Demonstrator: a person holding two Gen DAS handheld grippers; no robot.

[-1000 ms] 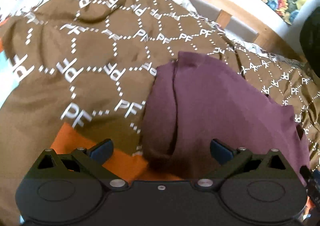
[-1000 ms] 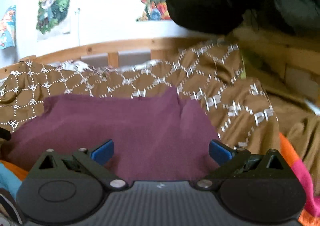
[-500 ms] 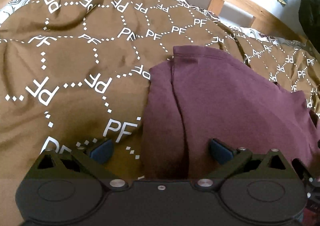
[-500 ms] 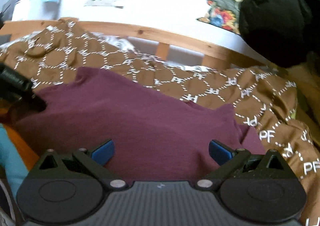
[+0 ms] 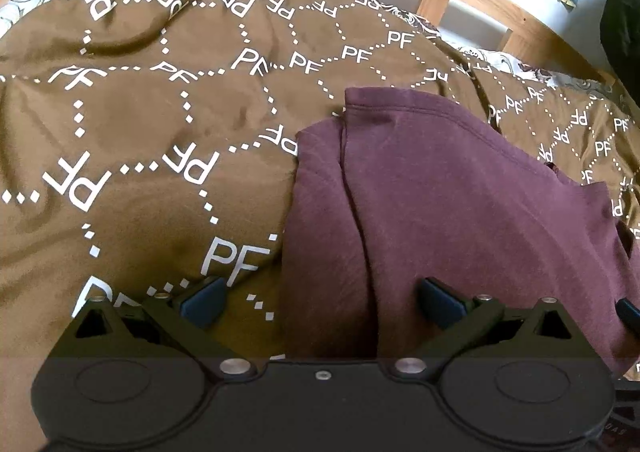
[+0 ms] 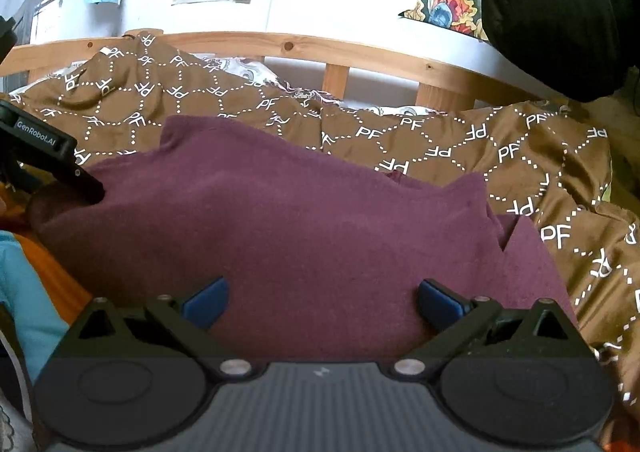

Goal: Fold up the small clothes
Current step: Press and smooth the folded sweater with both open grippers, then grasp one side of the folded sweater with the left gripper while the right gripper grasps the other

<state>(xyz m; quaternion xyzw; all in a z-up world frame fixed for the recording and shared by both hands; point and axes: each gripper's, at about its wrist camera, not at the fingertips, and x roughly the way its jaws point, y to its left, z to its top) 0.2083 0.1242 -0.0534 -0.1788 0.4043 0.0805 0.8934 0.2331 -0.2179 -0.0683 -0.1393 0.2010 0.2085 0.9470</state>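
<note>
A maroon garment [image 5: 460, 212] lies spread on a brown blanket with white "PF" print [image 5: 140, 112]. Its left edge is folded over in a lengthwise crease. My left gripper [image 5: 320, 300] is open, low over the garment's near left edge, one finger over the blanket and one over the cloth. In the right wrist view the same garment [image 6: 300, 232] fills the middle. My right gripper [image 6: 322, 300] is open over its near edge. The left gripper's body [image 6: 48, 156] shows at the garment's left side.
A wooden bed rail [image 6: 340, 60] runs behind the blanket, with posters on the wall above. A black bundle [image 6: 560, 12] hangs at the upper right. Orange and teal cloth [image 6: 36, 284] lie at the near left.
Both grippers have moved forward over the garment and bed. The orange cloth has left the left wrist view. The right view has swung left. Both stay open.
</note>
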